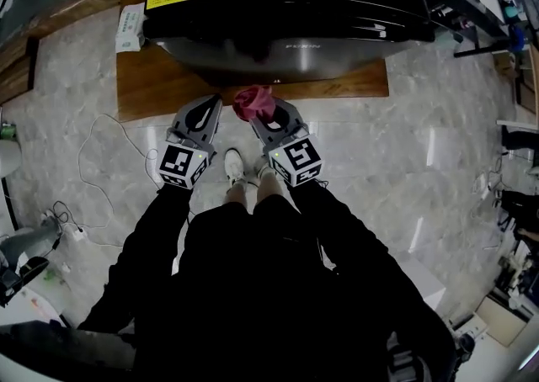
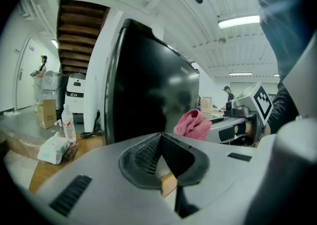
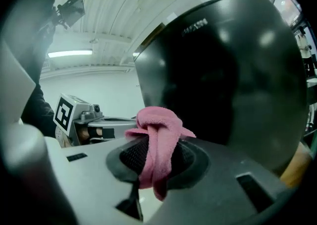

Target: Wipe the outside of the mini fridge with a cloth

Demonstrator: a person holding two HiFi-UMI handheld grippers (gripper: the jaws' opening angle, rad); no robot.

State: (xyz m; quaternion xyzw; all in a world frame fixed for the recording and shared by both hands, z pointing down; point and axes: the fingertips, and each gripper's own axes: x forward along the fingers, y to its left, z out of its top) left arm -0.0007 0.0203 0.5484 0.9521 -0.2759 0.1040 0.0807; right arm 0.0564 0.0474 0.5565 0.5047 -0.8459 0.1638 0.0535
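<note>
The left gripper was empty, jaws pressed together, near the mini fridge on its wooden platform. Beside it, the right gripper pinched the pink cloth by a bunched fold. The cloth looked soft, light and limp, so it probably needed a firm mid-fold hold to press against the glossy, rigid door.

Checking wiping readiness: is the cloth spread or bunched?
Bunched: the pink cloth is a twisted wad pinched in the right gripper, not spread.

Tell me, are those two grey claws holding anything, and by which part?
The right gripper is shut on a pink terry cloth, pinched along a bunched fold, its wad poking past the tips. The left gripper is shut, empty.
</note>
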